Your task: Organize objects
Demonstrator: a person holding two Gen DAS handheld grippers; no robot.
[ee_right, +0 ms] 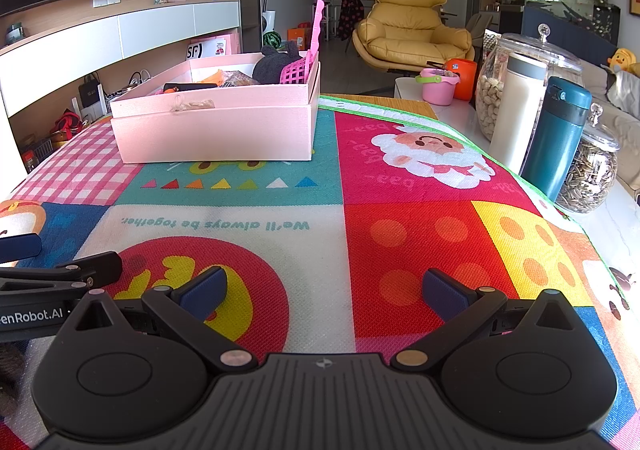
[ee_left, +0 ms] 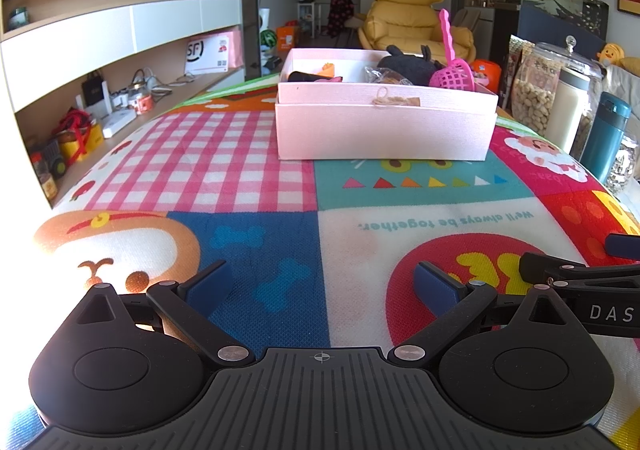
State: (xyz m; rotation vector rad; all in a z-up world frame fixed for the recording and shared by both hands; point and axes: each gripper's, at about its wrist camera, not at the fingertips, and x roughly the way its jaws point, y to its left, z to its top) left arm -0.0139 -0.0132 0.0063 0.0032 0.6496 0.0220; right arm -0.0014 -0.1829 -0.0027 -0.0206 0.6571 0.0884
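A pink box (ee_left: 384, 130) stands on the colourful mat (ee_left: 240, 178), ahead of both grippers; it also shows in the right wrist view (ee_right: 216, 130). It holds a pink slotted scoop (ee_left: 454, 74) (ee_right: 298, 68), a dark plush toy (ee_left: 408, 66) (ee_right: 274, 64), an orange item (ee_left: 328, 69) and a clear packet (ee_left: 384, 76). My left gripper (ee_left: 322, 286) is open and empty, low over the mat. My right gripper (ee_right: 324, 290) is open and empty, beside it on the right. Each gripper's body shows at the edge of the other's view.
On the right edge stand a glass jar of nuts (ee_right: 496, 98), a white flask (ee_right: 516, 110), a teal flask (ee_right: 556, 138) and a jar of seeds (ee_right: 588, 174). A pink bucket (ee_right: 436, 86) and orange bucket (ee_right: 464, 78) sit beyond. Shelves (ee_left: 100, 110) line the left.
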